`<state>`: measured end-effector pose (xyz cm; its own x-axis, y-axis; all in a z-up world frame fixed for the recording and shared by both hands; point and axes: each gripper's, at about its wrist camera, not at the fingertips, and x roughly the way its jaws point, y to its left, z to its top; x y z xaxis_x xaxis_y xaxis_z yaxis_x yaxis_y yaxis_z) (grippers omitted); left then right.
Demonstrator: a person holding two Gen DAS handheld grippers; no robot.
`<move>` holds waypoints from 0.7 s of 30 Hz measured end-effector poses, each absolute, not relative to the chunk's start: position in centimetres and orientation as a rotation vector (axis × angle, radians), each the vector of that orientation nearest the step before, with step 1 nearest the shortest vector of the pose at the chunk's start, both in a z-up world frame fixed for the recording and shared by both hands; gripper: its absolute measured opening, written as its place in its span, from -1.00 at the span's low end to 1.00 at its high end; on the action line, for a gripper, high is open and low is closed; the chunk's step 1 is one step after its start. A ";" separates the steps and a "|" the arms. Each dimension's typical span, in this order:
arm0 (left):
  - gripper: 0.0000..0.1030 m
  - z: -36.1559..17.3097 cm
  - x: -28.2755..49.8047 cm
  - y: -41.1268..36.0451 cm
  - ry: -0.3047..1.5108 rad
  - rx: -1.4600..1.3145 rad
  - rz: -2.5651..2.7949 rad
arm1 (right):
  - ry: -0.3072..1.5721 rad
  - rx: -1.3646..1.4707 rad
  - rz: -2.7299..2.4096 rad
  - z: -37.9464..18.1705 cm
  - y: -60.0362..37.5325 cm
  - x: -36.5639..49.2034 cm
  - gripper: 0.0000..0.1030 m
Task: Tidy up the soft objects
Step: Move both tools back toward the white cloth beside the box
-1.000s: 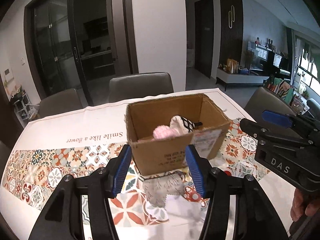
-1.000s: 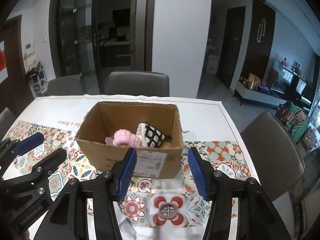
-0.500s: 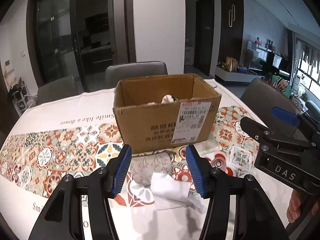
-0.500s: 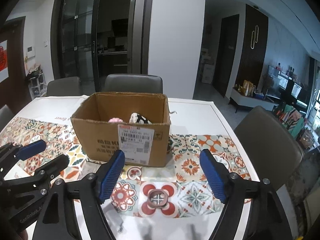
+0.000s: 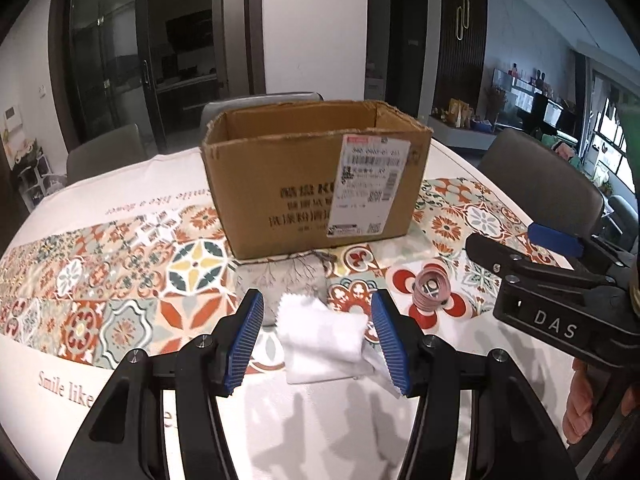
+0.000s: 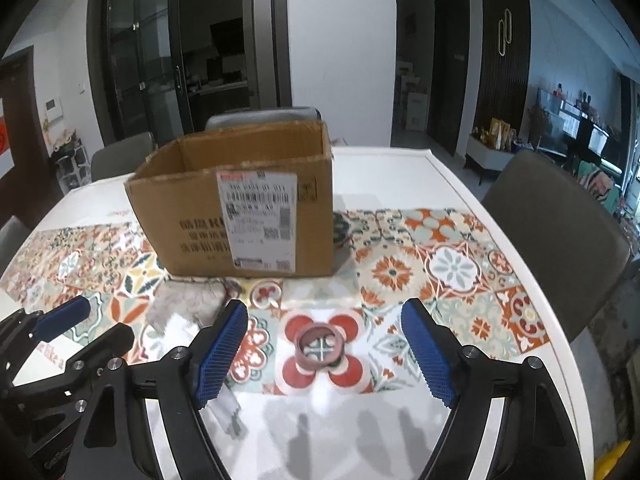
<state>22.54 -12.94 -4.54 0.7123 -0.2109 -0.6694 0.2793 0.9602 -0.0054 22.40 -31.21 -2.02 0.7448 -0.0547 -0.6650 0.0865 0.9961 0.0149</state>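
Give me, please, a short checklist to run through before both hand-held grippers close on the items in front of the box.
1. Left hand-held gripper open: ok.
2. White cloth lies between its pads: ok; contact cannot tell.
3. Right hand-held gripper open: ok, nothing held.
4. Pink ring centred between its pads: ok, untouched on the table.
5. Grey cloth clear of the white one: not ok, they overlap.
6. Box open on top: ok; contents cannot tell.
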 end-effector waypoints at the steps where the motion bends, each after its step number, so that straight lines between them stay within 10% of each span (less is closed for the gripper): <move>1: 0.07 -4.9 22.5 -13.1 0.734 0.100 -0.277 | 0.732 0.049 -0.073 -2.4 -31.3 22.3 0.56; 21: 0.02 -10.5 24.8 -15.0 0.868 0.104 -0.322 | 0.863 0.131 -0.119 -7.3 -33.0 22.0 0.56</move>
<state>24.78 -14.96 -10.49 0.6018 -0.2356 -0.7631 0.3193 0.9468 -0.0405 22.05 -33.05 -7.30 0.6445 -0.0510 -0.7629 0.1568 0.9854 0.0666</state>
